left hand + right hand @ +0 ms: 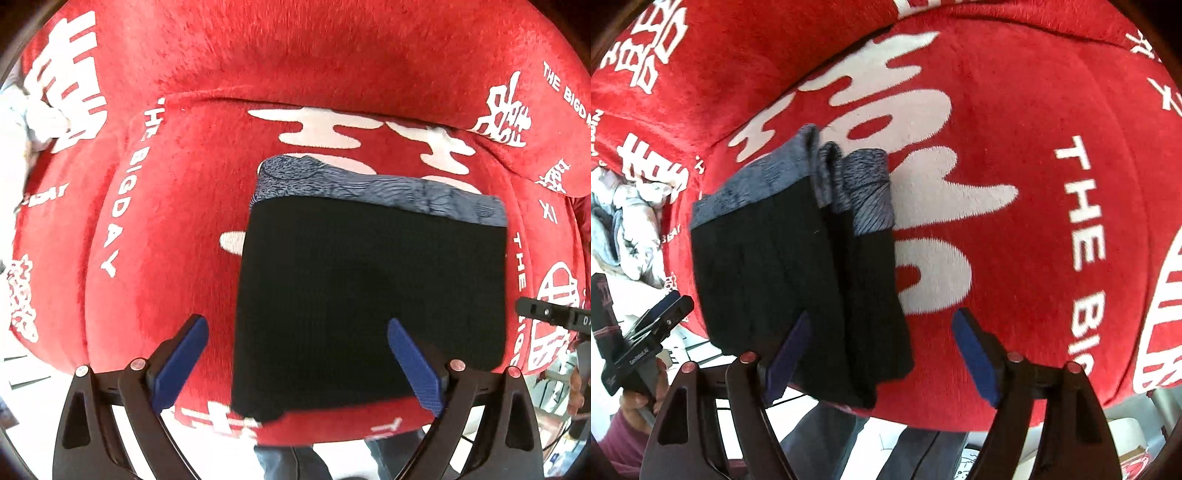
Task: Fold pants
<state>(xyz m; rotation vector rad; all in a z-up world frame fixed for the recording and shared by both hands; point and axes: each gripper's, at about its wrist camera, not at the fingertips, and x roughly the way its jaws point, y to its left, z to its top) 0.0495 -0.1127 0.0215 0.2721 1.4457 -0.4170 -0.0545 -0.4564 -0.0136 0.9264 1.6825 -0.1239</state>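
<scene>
Pants lay folded into a dark, squarish bundle on a red plush cushion printed with white characters, with a grey-blue waistband strip showing along the far edge. From the left wrist view, the left gripper hung above the bundle with its blue fingers spread wide and nothing gripped; the left-hand finger sat over bare red fabric just beside the bundle's left edge, while the other one overlapped the black cloth near its near right corner. No clue whether that one actually touched the cloth. Over in the right wrist view, the right gripper also stood wide open and empty. Its left finger was in front of the pants' near edge, and the right one was over red cushion, clear of the bundle. A hand held the other tool at far left.
</scene>
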